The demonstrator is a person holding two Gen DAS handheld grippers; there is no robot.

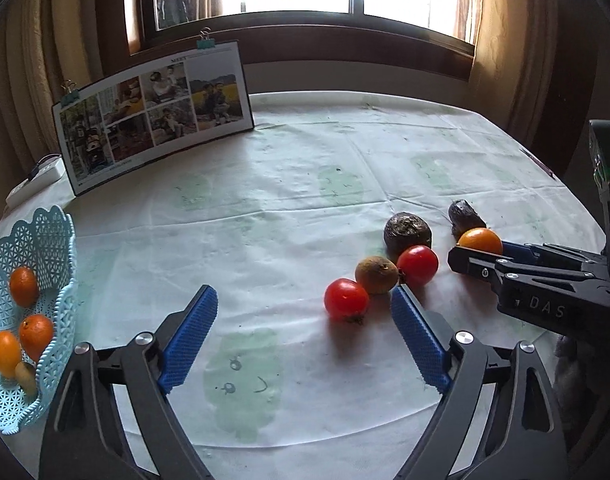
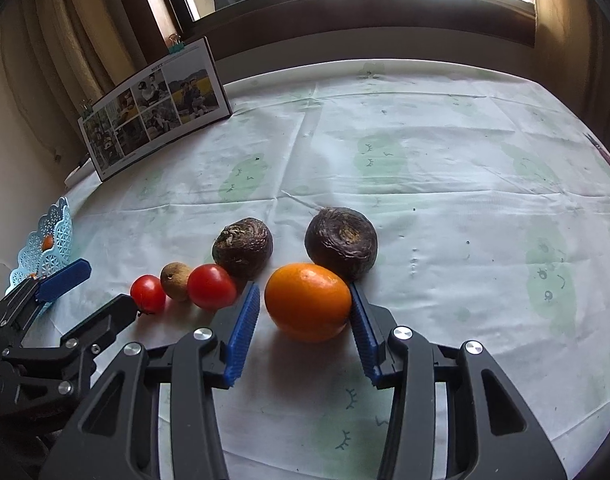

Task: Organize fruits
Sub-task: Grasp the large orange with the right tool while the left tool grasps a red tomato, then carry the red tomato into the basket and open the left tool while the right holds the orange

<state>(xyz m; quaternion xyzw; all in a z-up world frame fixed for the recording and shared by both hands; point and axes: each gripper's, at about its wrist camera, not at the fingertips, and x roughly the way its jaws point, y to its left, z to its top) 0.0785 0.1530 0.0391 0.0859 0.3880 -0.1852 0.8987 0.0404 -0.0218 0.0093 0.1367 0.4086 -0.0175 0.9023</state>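
The step in hand is the pickup of the round, glossy orange citrus fruit [image 2: 308,307], which lies on the pale cloth-covered surface [image 2: 445,184] towards its right edge. The right claw [image 2: 304,316] is spread around it: the right blue ribbed pad touches the fruit's side, while the left pad stands just apart from it, so nothing is pinched yet.

Just behind the orange sits a dark, wrinkled purple-brown bulb [image 2: 341,242], touching it or very nearly so. A second dark bulb [image 2: 243,247] lies to its left, and a row of a red tomato [image 2: 211,286], a small brown kiwi-like fruit [image 2: 176,281] and another red tomato [image 2: 148,293] runs on leftwards.

The left claw [image 1: 305,332] is spread wide and empty, hovering over bare cloth near the front edge, with its right pad close to the tomato row.

The light-blue perforated plastic basket [image 1: 49,248] stands at the left edge of the surface and already holds several small oranges, so sorting looks partly done, with six pieces left out.

The next move, as I judge it, calls for closing the right claw evenly on the orange, lifting clear of the dark bulb behind, and carrying it across to the basket without brushing the tomato row or the left claw.
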